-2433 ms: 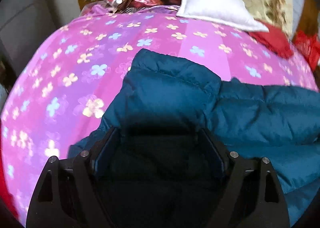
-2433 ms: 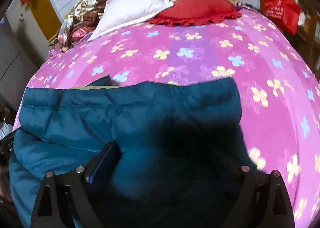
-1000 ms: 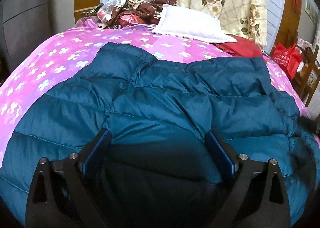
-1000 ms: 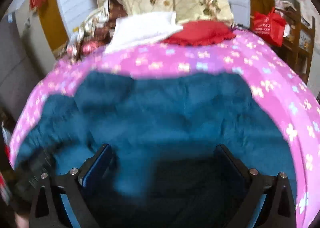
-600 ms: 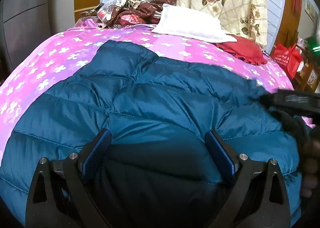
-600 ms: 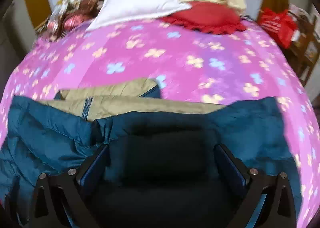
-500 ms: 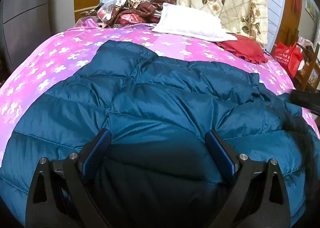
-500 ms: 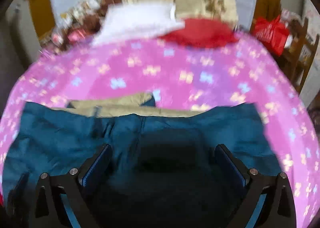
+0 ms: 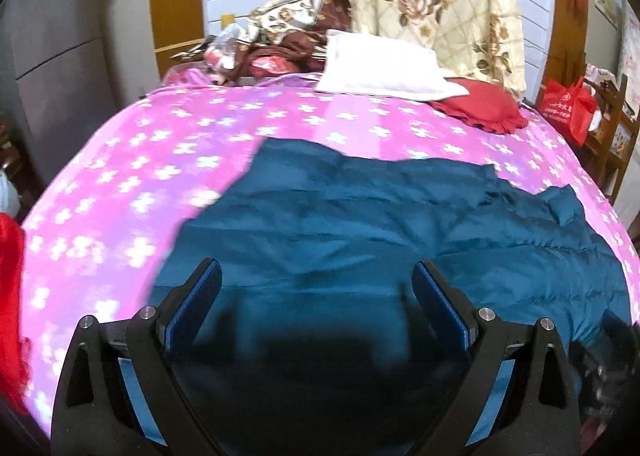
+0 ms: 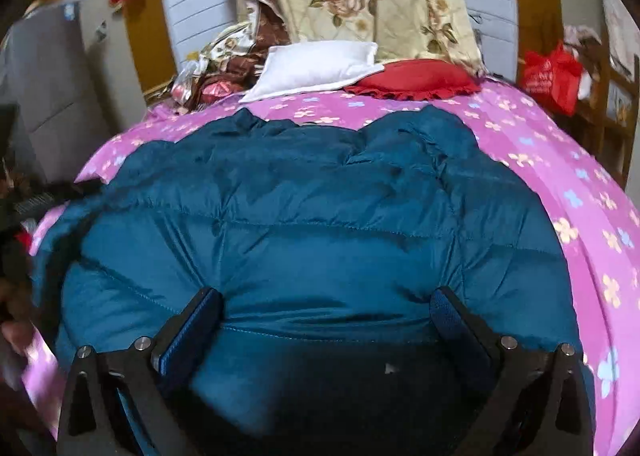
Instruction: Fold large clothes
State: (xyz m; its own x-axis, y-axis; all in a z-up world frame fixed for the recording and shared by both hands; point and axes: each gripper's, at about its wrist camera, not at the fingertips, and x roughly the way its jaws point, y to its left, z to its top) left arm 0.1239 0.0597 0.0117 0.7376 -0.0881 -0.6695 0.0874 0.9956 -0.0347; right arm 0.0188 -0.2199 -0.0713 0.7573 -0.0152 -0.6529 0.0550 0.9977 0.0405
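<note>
A large teal quilted down jacket (image 9: pixel 360 216) lies spread on the pink flowered bedspread (image 9: pixel 160 144); it fills the right wrist view (image 10: pixel 304 224) too. My left gripper (image 9: pixel 316 288) is open and empty, its fingers (image 9: pixel 200 296) wide apart just above the jacket's near left part. My right gripper (image 10: pixel 326 312) is open and empty above the jacket's near edge. The left gripper's hand shows dimly at the left edge of the right wrist view (image 10: pixel 16 256).
A white pillow (image 9: pixel 380 68) and a red cushion (image 9: pixel 480 108) lie at the head of the bed, with a floral quilt (image 9: pixel 440 4) hanging behind. A heap of clothes (image 9: pixel 260 44) sits at the far left. A red bag (image 9: pixel 568 104) hangs on a wooden rack at the right.
Both grippers have pulled back and up from the jacket. The tan lining seen half a second ago is covered; the jacket now lies teal side up, shifted right in the left view.
</note>
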